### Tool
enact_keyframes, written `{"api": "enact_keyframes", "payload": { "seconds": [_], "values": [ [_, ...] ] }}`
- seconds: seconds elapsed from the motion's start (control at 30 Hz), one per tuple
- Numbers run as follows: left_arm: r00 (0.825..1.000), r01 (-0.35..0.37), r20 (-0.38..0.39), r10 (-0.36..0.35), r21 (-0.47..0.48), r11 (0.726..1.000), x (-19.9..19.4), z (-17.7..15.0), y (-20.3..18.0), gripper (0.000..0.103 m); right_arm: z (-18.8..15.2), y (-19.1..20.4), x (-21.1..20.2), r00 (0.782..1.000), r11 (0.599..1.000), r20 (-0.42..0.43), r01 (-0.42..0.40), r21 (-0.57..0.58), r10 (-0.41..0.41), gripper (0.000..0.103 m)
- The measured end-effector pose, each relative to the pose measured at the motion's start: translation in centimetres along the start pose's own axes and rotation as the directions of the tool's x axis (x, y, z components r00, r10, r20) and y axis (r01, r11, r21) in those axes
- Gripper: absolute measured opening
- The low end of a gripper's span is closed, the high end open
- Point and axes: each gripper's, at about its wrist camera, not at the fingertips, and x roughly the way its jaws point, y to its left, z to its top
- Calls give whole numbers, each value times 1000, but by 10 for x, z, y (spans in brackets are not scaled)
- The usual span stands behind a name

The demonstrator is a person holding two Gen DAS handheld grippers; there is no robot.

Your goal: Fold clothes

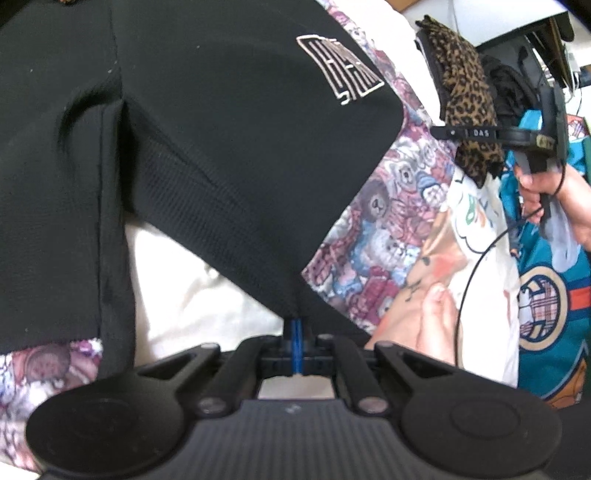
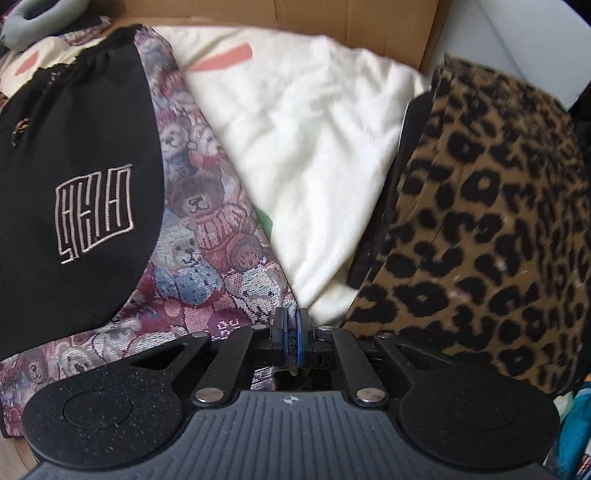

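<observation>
From my left wrist camera, my left gripper [image 1: 296, 334] is clamped on a corner of the black shirt [image 1: 207, 140], the blue pads pressed together with the dark cloth running straight up out of them. The shirt hangs taut from that pinch and fills most of the view, its outlined logo [image 1: 338, 68] high on the far side. Under it lies the teddy-bear blanket [image 1: 384, 206] and a cream blanket [image 1: 192, 280]. To the right my right hand [image 1: 546, 192] grips the handle of the right gripper [image 1: 448, 133], which reaches across level toward the leopard-print garment [image 1: 465, 96] that hangs from about its tip; I cannot tell from here how its jaws stand. A thin black cable [image 1: 469, 280] loops down from that hand over a teal printed garment [image 1: 550, 295].

From my right wrist camera, the right gripper [image 2: 291, 334] points steeply down with its blue pads nearly touching. A little fabric shows in the narrow gap, but I cannot tell which cloth it is. The leopard-print garment [image 2: 487, 229] bulks just right of the tip. A cardboard box [image 2: 332, 22] stands at the back; the cream blanket [image 2: 303, 140] lies in front of it, and I cannot tell if anything is inside. The black shirt [image 2: 74, 147] lies left, on the teddy-bear blanket [image 2: 207, 258].
</observation>
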Motion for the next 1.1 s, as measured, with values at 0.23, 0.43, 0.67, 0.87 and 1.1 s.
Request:
{"api": "enact_keyframes", "payload": {
  "seconds": [0.23,0.43,0.67,0.87,1.1],
  "values": [
    [1000,26,6,-26,-6,1000,-4,-4,-4,1,-1,-4,-14,1000,999,-5,9,49,-9,19],
    [994,54,88,-58,40,998,-34,1,-23,5,-1,6,-47,997,997,60,-57,55,54,35],
    [975,-50,215,57,-36,998,-80,-5,1,13,15,38,-73,986,993,119,-114,2,113,35],
    [954,-114,265,137,-99,989,-111,-24,22,13,30,69,-90,977,986,140,-156,-57,163,35],
    [944,-147,268,190,-174,974,-121,-46,43,20,32,112,-94,957,964,134,-249,-90,259,35]
  ]
}}
